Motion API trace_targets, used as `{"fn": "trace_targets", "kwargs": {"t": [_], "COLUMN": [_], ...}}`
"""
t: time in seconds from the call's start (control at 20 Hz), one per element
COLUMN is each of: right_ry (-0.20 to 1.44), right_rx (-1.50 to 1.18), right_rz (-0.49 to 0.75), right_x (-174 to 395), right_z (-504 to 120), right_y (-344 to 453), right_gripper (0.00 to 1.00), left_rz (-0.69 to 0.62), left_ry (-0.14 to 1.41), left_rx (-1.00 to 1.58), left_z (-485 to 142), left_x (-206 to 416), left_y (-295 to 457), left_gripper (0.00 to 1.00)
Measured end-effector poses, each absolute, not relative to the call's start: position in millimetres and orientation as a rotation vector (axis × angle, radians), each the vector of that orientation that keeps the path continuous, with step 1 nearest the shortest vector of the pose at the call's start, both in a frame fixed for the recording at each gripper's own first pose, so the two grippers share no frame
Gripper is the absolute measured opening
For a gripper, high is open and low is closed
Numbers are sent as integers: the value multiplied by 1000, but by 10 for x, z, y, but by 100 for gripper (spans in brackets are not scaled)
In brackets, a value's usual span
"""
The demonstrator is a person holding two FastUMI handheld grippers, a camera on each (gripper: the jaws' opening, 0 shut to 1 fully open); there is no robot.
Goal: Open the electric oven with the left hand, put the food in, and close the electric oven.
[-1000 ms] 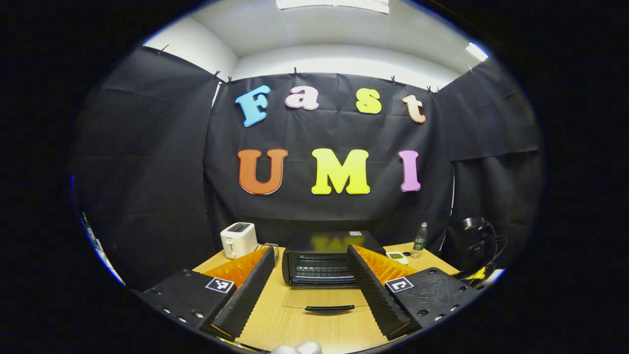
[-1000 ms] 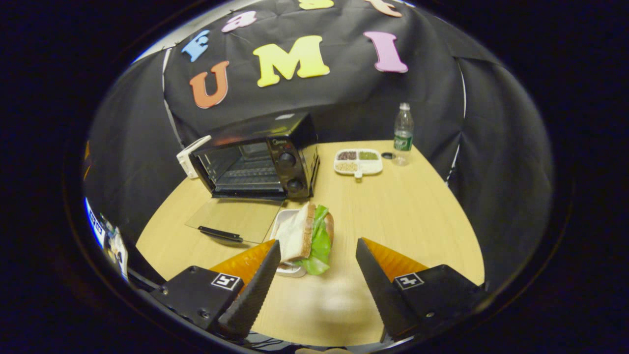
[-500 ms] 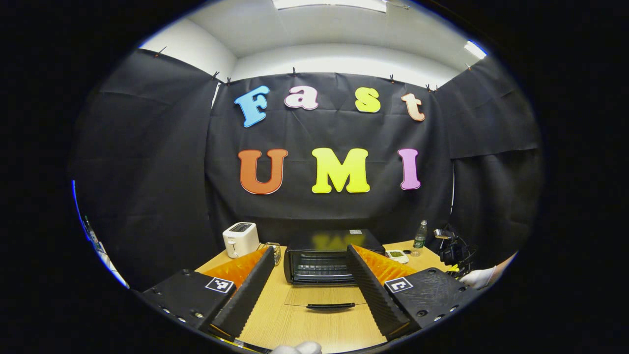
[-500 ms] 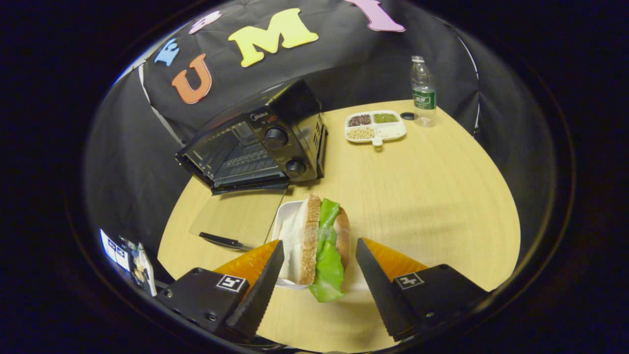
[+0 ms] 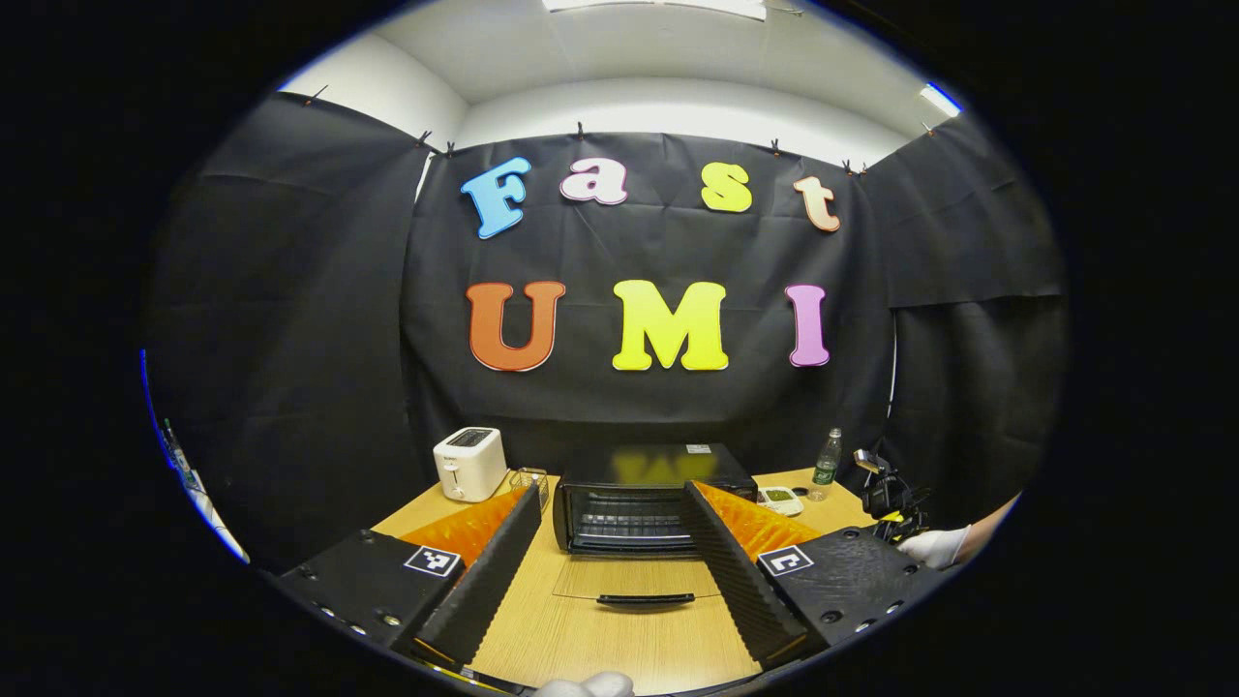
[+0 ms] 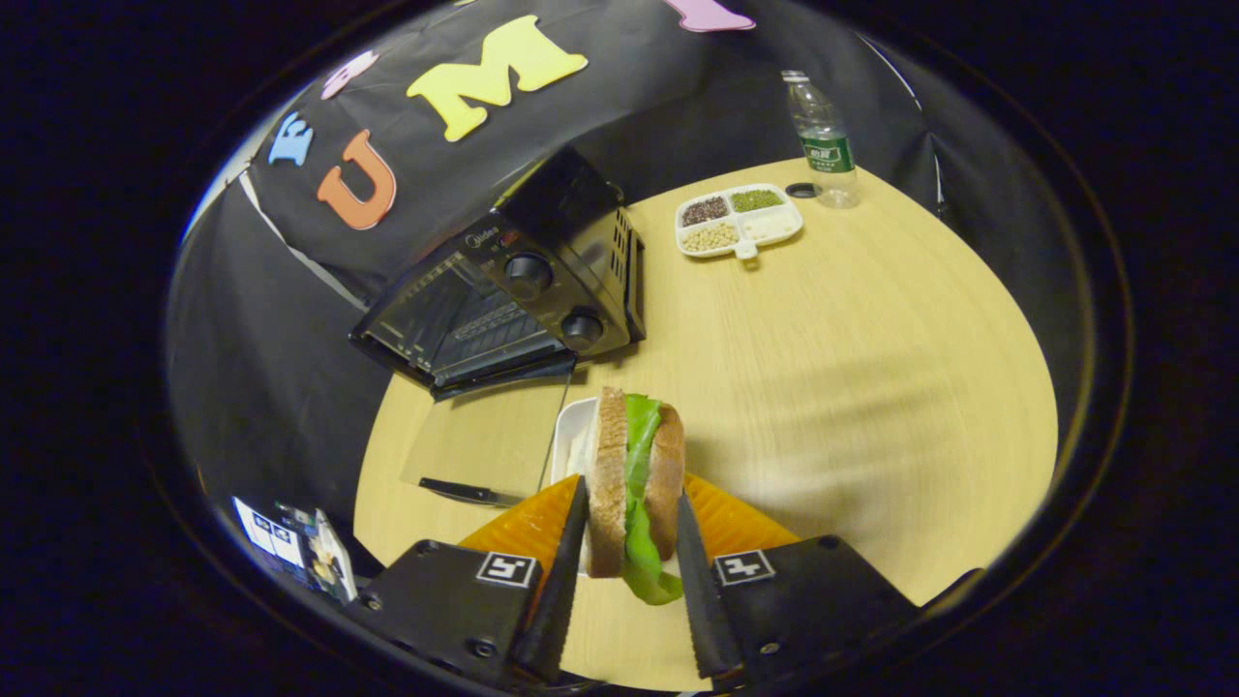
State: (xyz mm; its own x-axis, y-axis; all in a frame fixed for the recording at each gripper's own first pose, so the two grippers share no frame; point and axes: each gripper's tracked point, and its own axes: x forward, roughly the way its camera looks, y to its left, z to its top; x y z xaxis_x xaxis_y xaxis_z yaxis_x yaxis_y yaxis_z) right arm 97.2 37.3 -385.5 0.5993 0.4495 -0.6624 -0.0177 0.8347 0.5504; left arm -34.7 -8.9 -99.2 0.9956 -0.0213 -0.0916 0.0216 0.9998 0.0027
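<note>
Both right gripper (image 6: 629, 571) fingers against sandwich (image 6: 634, 474) edges.

The left gripper view looks level across the table (image 5: 542, 639) from its near edge, facing the open front of the electric oven (image 5: 634, 503) squarely from some way off, with the booth's back wall behind. The right gripper view looks steeply down onto the table (image 6: 871, 387) from the oven's right, close above the sandwich (image 6: 634, 474). Both views share the oven (image 6: 513, 290), its lowered door, the bottle (image 5: 826, 465) (image 6: 821, 136) and the divided dish (image 6: 740, 218).
</note>
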Motion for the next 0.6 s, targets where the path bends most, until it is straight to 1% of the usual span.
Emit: {"fn": "trace_targets", "kwargs": {"t": [0.05,0.1,0.15,0.2,0.25,0.3,0.35,0.4,0.45,0.5,0.55,0.6], "right_ry": [895,894,890,885,874,861,841,817,786,753,721,691], "right_rx": [540,537,539,539,536,532,527,535,556,586,630,681], "right_rz": [292,298,300,297,297,299,290,283,274,268,261,254], "right_x": [958,935,930,922,926,921,933,942,957,974,988,1009], "right_z": [-3830,-3821,-3791,-3763,-3714,-3643,-3561,-3458,-3323,-3184,-3050,-2929], "right_y": [388,414,434,453,468,488,487,497,509,544,592,657], "right_gripper": [44,42,37,36,36,36,40,36,40,36,40,36], "left_rz": [-22,-25,-26,-29,-31,-33,-36,-36,-41,-44,-48,-51], "left_ry": [95,98,100,99,95,94,92,90,90,89,90,89], "left_rx": [2,0,0,1,5,6,5,4,3,2,3,8], "left_z": [-1002,-1009,-1020,-1017,-1004,-993,-991,-972,-973,-964,-964,-956], "left_x": [-338,-344,-333,-332,-325,-326,-339,-333,-340,-333,-338,-345], "left_y": [-81,-81,-79,-78,-61,-50,-41,-18,-7,16,31,58], "left_gripper": [96,96,96,96,87,96,96,96,96,96,96,96]}}
